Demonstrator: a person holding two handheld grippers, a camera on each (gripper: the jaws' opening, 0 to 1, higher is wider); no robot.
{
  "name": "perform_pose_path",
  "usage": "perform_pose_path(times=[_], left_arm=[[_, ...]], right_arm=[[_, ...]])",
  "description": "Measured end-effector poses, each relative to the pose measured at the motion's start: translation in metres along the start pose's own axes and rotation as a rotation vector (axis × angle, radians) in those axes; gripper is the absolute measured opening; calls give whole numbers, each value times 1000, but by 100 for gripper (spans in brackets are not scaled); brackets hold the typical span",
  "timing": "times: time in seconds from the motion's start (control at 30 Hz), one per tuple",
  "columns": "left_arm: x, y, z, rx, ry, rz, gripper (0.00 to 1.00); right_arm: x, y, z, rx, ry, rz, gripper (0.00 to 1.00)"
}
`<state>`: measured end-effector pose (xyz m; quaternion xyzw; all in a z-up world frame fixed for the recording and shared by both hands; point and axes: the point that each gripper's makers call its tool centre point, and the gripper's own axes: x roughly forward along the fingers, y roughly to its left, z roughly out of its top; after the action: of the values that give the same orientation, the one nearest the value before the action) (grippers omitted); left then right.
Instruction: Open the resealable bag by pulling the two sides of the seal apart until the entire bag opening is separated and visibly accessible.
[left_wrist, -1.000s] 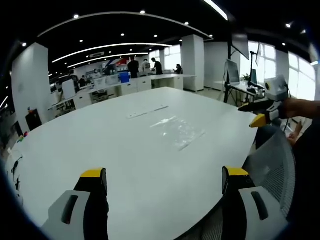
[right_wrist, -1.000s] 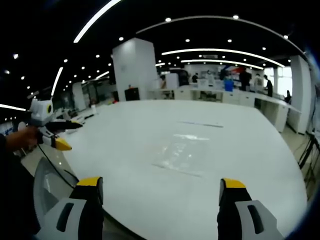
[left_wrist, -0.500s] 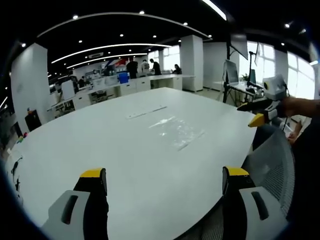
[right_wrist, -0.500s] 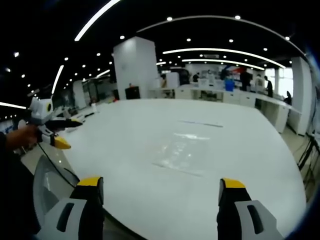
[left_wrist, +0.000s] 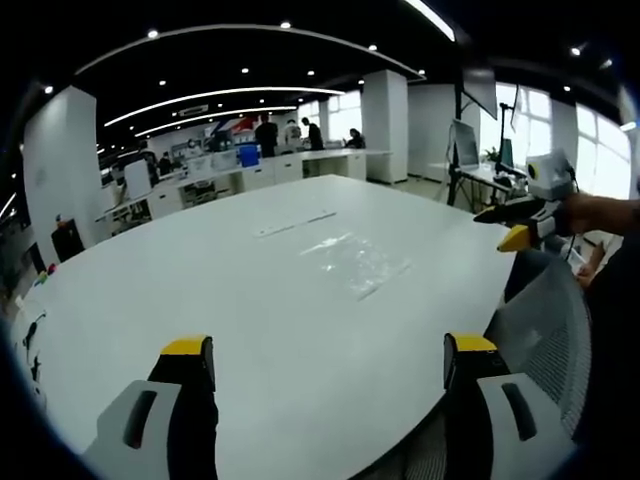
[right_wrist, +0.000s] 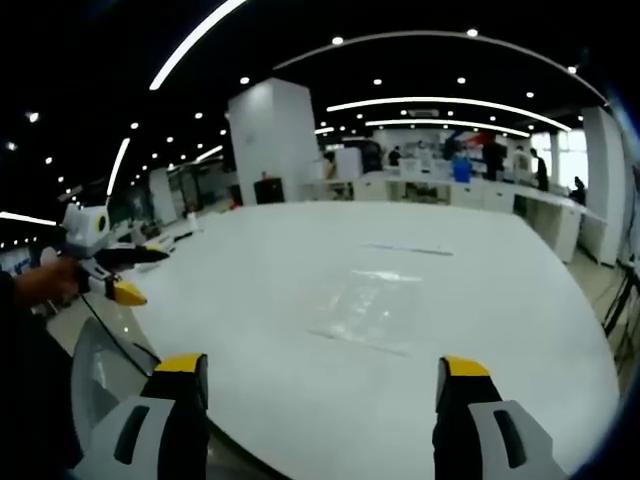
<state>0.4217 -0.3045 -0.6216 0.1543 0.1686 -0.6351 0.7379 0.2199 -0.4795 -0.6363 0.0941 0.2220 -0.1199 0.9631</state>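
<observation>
Both tongs, left (left_wrist: 330, 360) and right (right_wrist: 322, 375), hang released; the clear resealable bag (left_wrist: 355, 262) lies flat at 12 o'clock on the worktop (left_wrist: 200, 290). Its thin seal could slip a careless pinch.

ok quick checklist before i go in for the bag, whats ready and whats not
1. Resealable bag lies flat on the white table, nothing on it: ok.
2. Left gripper jaws apart, holding nothing: ok.
3. Right gripper jaws apart, holding nothing: ok.
4. Both grippers at the bag: not ok, both sit back at the table's near edge.
5. Which end carries the seal: cannot tell, the clear plastic is too faint.
6. Seal already parted: cannot tell, though the bag looks flat.
</observation>
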Motion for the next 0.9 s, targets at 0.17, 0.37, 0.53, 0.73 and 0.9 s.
perform_pose_path(times=[0.17,0.37,0.53,0.73,0.9], left_arm=[[1,-4,0,5,1,-11,94],[2,-6,-1,18,16,-23,94],[3,-6,0,22,16,-25,94],[2,-6,4,15,-3,-20,95],[3,-5,2,18,8,-24,94]], right_arm=[[0,0,-2,2,5,-1,94],[1,2,-2,9,-2,9,93],[3,2,-5,8,8,14,92],[6,2,-2,-1,14,22,92],[13,4,2,-40,26,43,92]])
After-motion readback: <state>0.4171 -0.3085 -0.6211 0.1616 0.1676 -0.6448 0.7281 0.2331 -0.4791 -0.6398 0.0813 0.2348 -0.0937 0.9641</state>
